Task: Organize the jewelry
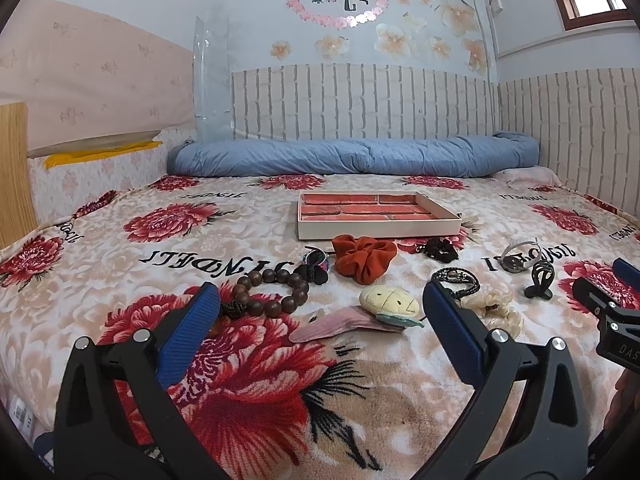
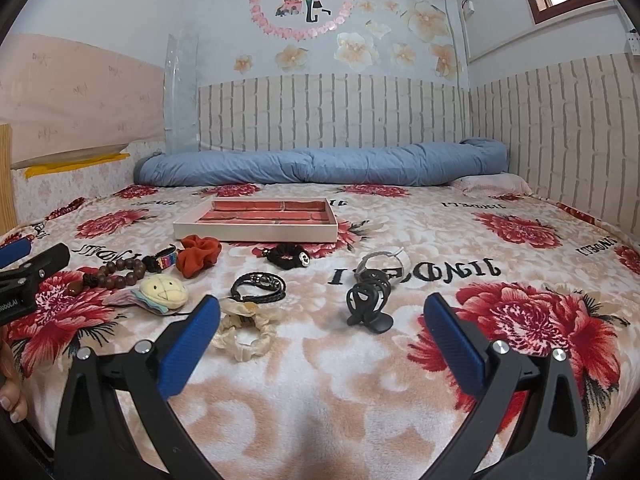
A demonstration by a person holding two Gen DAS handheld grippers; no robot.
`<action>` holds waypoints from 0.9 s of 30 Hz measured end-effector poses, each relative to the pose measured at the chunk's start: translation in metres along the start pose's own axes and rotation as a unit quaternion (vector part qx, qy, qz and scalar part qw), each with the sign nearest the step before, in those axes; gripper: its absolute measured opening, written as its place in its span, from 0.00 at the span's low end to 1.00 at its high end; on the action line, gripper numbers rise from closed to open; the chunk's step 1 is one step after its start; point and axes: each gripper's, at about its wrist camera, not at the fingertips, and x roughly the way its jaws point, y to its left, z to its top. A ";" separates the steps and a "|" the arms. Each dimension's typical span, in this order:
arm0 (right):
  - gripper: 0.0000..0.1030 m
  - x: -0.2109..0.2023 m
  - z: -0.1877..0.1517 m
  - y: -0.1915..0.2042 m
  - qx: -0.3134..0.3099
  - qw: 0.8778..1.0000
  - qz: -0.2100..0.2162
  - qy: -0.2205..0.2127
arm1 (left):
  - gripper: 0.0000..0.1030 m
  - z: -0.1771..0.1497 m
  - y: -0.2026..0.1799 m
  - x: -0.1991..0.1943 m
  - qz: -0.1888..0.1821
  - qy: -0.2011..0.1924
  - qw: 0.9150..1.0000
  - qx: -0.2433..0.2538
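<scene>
A shallow tray (image 1: 378, 232) (image 2: 256, 234) with a red brick-pattern bottom lies on the flowered blanket. In front of it are strewn a wooden bead bracelet (image 1: 276, 290) (image 2: 120, 272), a rust scrunchie (image 1: 364, 260) (image 2: 199, 254), a black scrunchie (image 1: 440, 249) (image 2: 287, 258), a braided black bracelet (image 1: 456, 278) (image 2: 258, 287), a cream scrunchie (image 1: 496, 308) (image 2: 244, 330), a watch (image 1: 516, 258) (image 2: 384, 260), a black claw clip (image 1: 540, 280) (image 2: 368, 300) and a plush clip (image 1: 390, 304) (image 2: 164, 292). My left gripper (image 1: 320, 308) is open near the plush clip. My right gripper (image 2: 322, 318) is open just short of the claw clip.
A rolled blue quilt (image 1: 352, 156) (image 2: 320, 164) lies along the far wall. A woven band with a black tie (image 1: 316, 262) (image 2: 162, 262) sits by the rust scrunchie. A wooden headboard (image 1: 14, 168) stands left. Part of a hand (image 2: 12, 396) shows at the left edge.
</scene>
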 end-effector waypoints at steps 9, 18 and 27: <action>0.96 0.007 -0.004 0.000 -0.002 1.000 -0.004 0.012 | 0.95 -0.006 -0.002 0.009 0.001 0.010 1.000 0.008; 0.96 0.015 -0.008 0.005 -0.018 1.000 -0.008 0.023 | 0.95 -0.011 0.000 0.023 -0.007 0.030 1.000 0.006; 0.96 0.021 -0.009 0.008 -0.025 0.999 -0.029 0.030 | 0.95 -0.015 -0.001 0.032 -0.013 0.047 0.999 0.022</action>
